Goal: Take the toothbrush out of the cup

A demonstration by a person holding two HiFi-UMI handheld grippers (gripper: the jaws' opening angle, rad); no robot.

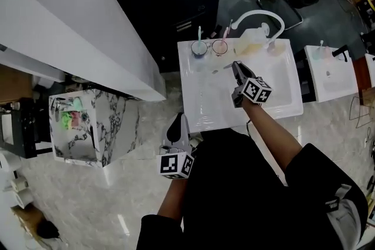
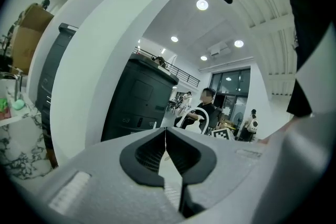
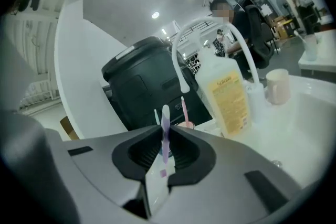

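Note:
My right gripper (image 1: pixel 235 67) is over the white sink (image 1: pixel 205 108), a little in front of the cups, and is shut on a purple-and-white toothbrush (image 3: pixel 165 136) that stands upright between its pads. Behind it a pink toothbrush (image 3: pixel 184 108) stands in a pink cup (image 1: pixel 220 47). A teal toothbrush stands in a blue cup (image 1: pixel 199 48) to the left. My left gripper (image 1: pixel 177 124) hangs low by the sink's front left corner, shut with nothing in it; its pads (image 2: pixel 157 152) meet in the left gripper view.
A yellowish soap bottle (image 1: pixel 252 41) and a white arched faucet (image 1: pixel 261 13) stand at the back of the sink, with a small pale cup (image 3: pixel 277 85) beside them. A second sink (image 1: pixel 328 73) is to the right. A marbled cabinet (image 1: pixel 88 126) stands at the left.

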